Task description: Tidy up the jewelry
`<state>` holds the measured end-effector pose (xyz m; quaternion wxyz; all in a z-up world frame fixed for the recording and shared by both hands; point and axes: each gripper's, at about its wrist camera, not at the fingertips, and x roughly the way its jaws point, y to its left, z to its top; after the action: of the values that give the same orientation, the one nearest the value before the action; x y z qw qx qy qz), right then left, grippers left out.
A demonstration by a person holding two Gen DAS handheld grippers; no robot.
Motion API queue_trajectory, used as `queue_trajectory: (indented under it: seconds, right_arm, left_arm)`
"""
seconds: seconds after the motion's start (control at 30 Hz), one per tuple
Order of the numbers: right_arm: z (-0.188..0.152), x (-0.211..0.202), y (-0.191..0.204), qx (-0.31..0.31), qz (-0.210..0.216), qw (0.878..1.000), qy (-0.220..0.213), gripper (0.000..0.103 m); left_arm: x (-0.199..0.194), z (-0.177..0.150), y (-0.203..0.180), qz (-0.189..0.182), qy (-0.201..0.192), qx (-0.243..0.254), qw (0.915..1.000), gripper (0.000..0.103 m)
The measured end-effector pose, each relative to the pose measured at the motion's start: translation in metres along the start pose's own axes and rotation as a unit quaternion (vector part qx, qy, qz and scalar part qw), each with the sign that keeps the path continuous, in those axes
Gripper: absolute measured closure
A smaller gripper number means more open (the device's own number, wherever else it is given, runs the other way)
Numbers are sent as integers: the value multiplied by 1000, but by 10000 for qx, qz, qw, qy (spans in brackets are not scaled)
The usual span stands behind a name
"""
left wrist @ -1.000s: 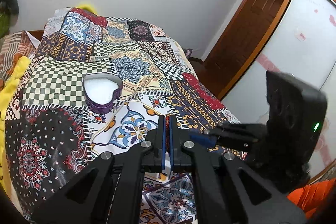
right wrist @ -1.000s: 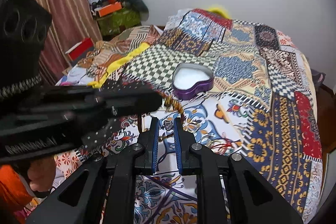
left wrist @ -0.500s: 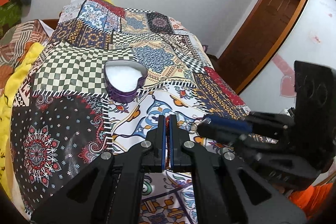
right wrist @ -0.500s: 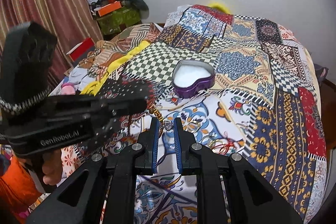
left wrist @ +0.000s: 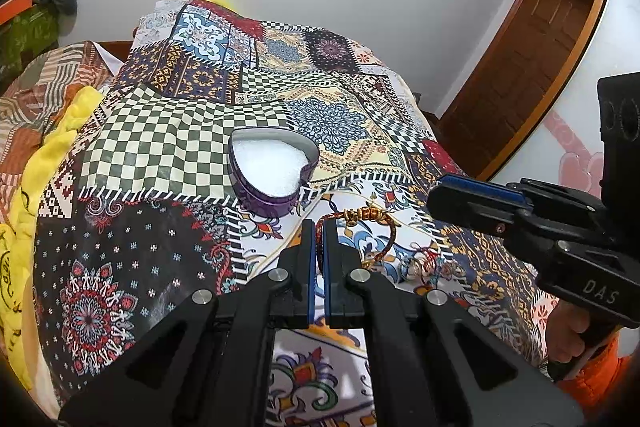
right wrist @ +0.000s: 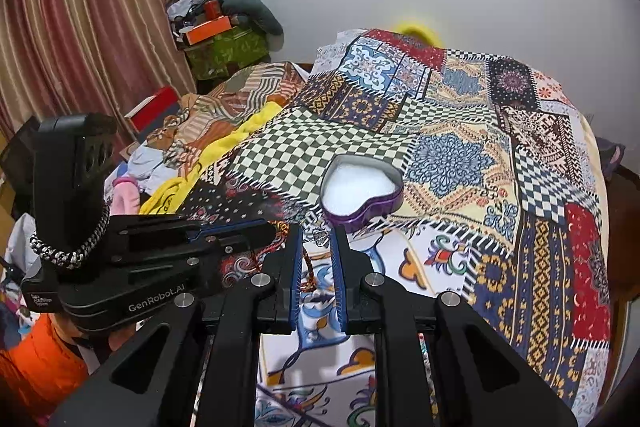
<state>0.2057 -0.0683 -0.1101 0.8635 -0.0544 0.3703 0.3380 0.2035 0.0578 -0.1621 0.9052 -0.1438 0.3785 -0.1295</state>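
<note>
A purple heart-shaped tin (left wrist: 272,167) with a white lining sits open on the patchwork bedspread; it also shows in the right wrist view (right wrist: 360,193). My left gripper (left wrist: 319,227) is shut on a red braided thread bracelet (left wrist: 390,241) with gold beads, held just in front of the tin. My right gripper (right wrist: 316,233) holds a small silver ring (right wrist: 319,235) between its narrowly parted fingers, near the tin's front edge. The right gripper shows at the right of the left wrist view (left wrist: 472,203). The left gripper shows at the left of the right wrist view (right wrist: 240,235).
A thin wire bangle (left wrist: 424,265) lies on the bedspread right of the bracelet. Yellow cloth (left wrist: 52,155) and piled clothes (right wrist: 160,155) lie along the bed's left side. A wooden door (left wrist: 528,67) stands at the right.
Both grippers have moved forward toward the heart tin, which now looks larger and nearer. The bracelet now hangs in clear view from the left gripper.
</note>
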Motion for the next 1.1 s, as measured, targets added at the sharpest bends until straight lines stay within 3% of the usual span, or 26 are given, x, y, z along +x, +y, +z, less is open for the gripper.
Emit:
queue_trajectory:
  seconds: [0.03,0.17,0.3,0.7,0.8,0.87,0.93,1.1]
  right_arm:
    - [2,1,-1,-12,-35,10000,-6,97]
    - [13,10,-10,-55,-28,9999,80,97]
    - [18,20,-13,-196,-167,9995,156,97]
    - [7,45,-33,28,15,9979,651,95]
    - [6,43,-40,118,-24,9979,642,89]
    - [6,38,-45,133,-144,9981,583,75]
    - [4,30,-51,141,-304,9984,459,67]
    - [1,15,-66,221,-541,9976,362,66]
  left_arm:
    - [1,2,1,45,1,3,10000,102]
    - [5,11,8,-131,17,-83,9999,102]
    - [7,21,9,-68,-40,-9,10000,102]
    - [-1,42,11,-41,-163,164,9997,102]
    - [1,50,10,-29,-193,206,9996,102]
    - [3,55,7,2,-227,243,9994,102]
    - [6,64,4,24,-271,295,9992,102]
    - [18,85,-6,148,-401,457,9980,102]
